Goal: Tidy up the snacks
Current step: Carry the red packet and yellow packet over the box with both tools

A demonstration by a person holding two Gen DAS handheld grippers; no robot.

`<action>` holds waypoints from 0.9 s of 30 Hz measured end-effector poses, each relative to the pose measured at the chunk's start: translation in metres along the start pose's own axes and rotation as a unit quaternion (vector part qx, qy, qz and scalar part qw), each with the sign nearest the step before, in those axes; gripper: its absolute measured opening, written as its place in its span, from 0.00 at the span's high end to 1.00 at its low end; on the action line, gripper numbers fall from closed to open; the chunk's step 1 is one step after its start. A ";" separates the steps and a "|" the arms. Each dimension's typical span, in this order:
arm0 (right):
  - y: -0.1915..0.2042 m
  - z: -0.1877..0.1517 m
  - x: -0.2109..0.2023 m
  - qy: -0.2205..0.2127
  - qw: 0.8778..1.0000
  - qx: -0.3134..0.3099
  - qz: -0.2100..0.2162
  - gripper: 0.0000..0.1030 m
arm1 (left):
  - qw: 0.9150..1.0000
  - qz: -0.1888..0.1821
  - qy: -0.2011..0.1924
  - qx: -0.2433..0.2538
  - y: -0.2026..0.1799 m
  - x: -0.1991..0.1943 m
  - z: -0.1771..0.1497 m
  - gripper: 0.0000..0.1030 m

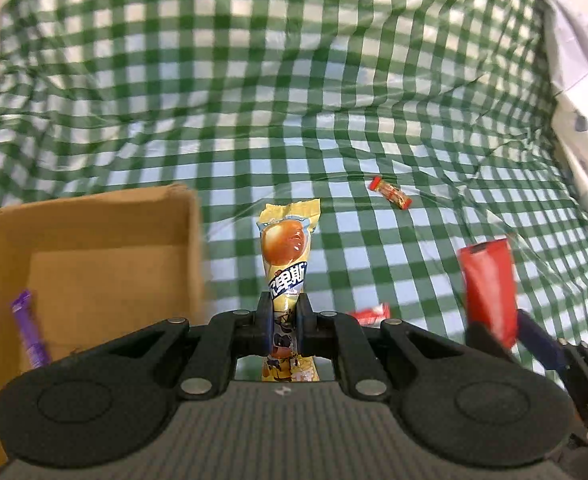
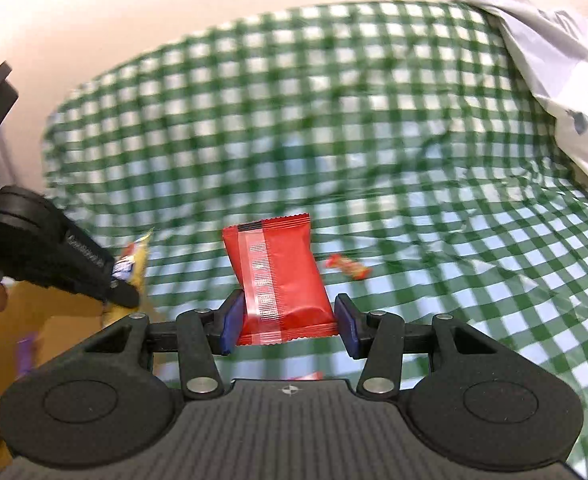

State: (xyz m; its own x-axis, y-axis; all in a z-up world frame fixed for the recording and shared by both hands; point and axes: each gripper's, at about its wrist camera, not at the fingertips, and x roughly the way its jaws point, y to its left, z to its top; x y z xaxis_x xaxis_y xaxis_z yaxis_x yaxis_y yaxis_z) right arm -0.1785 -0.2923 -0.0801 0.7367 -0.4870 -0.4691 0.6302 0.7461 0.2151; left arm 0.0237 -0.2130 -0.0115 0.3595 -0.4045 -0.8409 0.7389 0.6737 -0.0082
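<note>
Yellow foil wrapped the lollipop packet [image 1: 285, 264] that the left gripper [image 1: 285, 322] pinched tight between its blue-edged pads, the packet standing upright above the jaws; it bore a picture of a round orange sweet and white Chinese characters on a blue band, of which only "斯" read cleanly. Just left of it stood an open cardboard box [image 1: 94, 232] with a purple stick-shaped snack [image 1: 30, 330] lying inside against the near wall. The right gripper [image 2: 288, 326] clamped a red pillow-shaped packet [image 2: 280, 276] by its sides, back seam facing the camera, with a black strip and white printing too small to read. A small red-and-gold wrapped candy [image 1: 389, 193] lay farther off on the cloth, well apart from the box, and another red wrapper [image 1: 369, 314] peeked out behind the left gripper's linkage. Everything rested on a rumpled green-and-white checked tablecloth [image 1: 294, 80] under clear plastic; a white patterned fabric [image 2: 553, 60] bunched at its right edge, with a pale wall [image 2: 134, 8] behind.
</note>
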 end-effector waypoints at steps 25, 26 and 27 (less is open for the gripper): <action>0.197 -0.064 -0.163 0.045 0.988 -0.094 0.118 0.51 | 0.994 0.055 -0.060 -0.068 0.161 -0.176 -0.184 0.89; 0.200 -0.065 -0.166 0.044 0.987 -0.097 0.118 0.51 | 0.994 0.054 -0.061 -0.070 0.163 -0.178 -0.185 0.89; 0.202 -0.065 -0.169 0.043 0.987 -0.099 0.118 0.51 | 0.994 0.053 -0.063 -0.071 0.163 -0.179 -0.185 0.89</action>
State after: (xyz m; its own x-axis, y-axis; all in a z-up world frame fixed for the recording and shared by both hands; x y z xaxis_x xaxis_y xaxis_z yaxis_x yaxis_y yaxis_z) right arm -0.1918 -0.0298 -0.0133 0.8279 -0.2557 -0.4992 0.3774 0.9124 0.1585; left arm -0.0256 0.0837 0.0375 0.5067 -0.3944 -0.7666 0.6077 0.7941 -0.0068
